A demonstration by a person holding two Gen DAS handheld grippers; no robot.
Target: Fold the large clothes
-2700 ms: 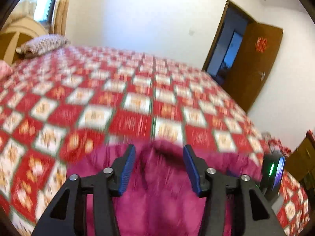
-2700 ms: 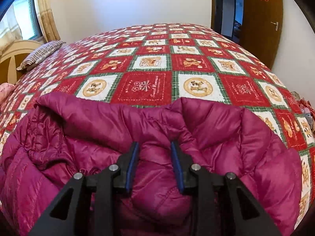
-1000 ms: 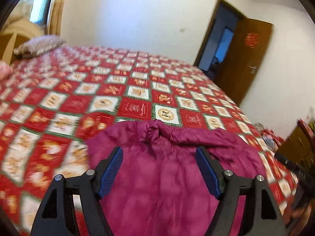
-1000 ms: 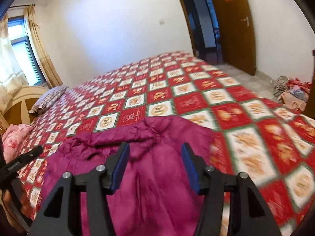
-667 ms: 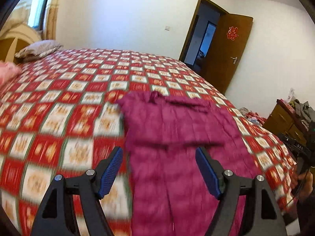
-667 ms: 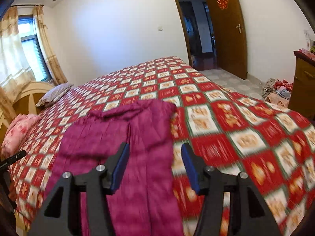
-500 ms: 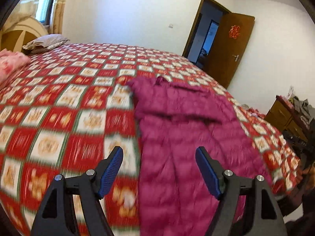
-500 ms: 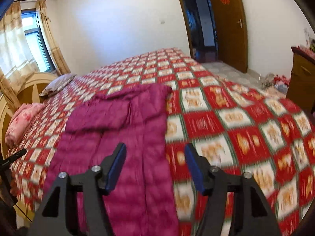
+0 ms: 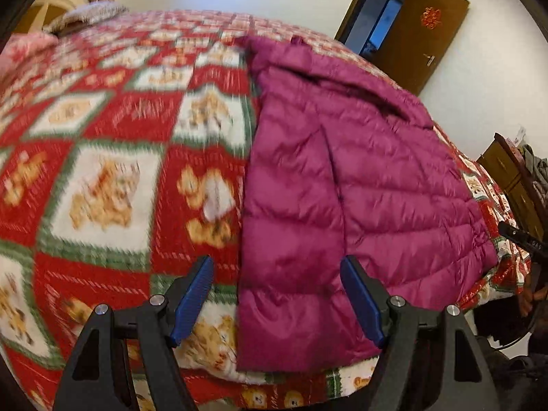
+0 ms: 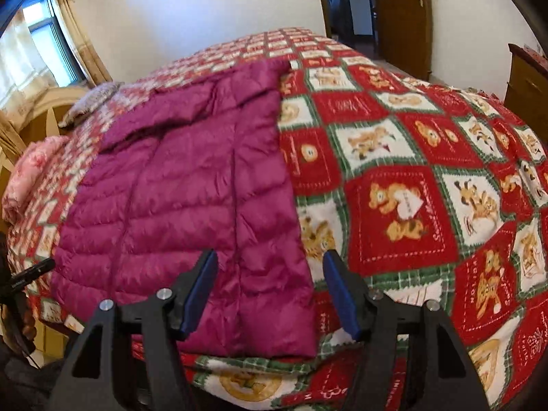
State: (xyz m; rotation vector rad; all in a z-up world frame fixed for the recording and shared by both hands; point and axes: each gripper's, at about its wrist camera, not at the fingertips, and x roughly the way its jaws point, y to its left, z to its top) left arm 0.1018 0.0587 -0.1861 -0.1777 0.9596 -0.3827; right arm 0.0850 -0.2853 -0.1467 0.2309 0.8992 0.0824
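— While the jacket lies flat on the bed, which way does it run?

— Lengthwise away from both cameras. Its hem is at the near edge of the bed and its collar end points toward the far wall. It is a magenta quilted piece, folded into a long strip, with the stitched bands crossing its width.

— Where is it against the left claw?

— Ahead of and below the claw. The jacket's left edge falls between the two blue pads, nearer the left one, so most of the gap and the right pad look onto magenta fabric. The left pad looks onto the red and white bear quilt. The claw stands wide open with nothing between its pads; it touches nothing that I can see.

— And the right claw?

— A mirror of that. The jacket's right edge runs down through its gap, closer to the right pad. The left pad is over fabric, the right pad over quilt. Its jaws have just been opening and are now well apart, and nothing is held between them.

— Is the near hem on the bed?

— Yes, just short of the bed's edge, with a strip of quilt showing below it in both views.

— Anything else around it?

— A pink bundle and a pillow lie near the headboard, well apart from the jacket. A brown door stands open beyond the bed.
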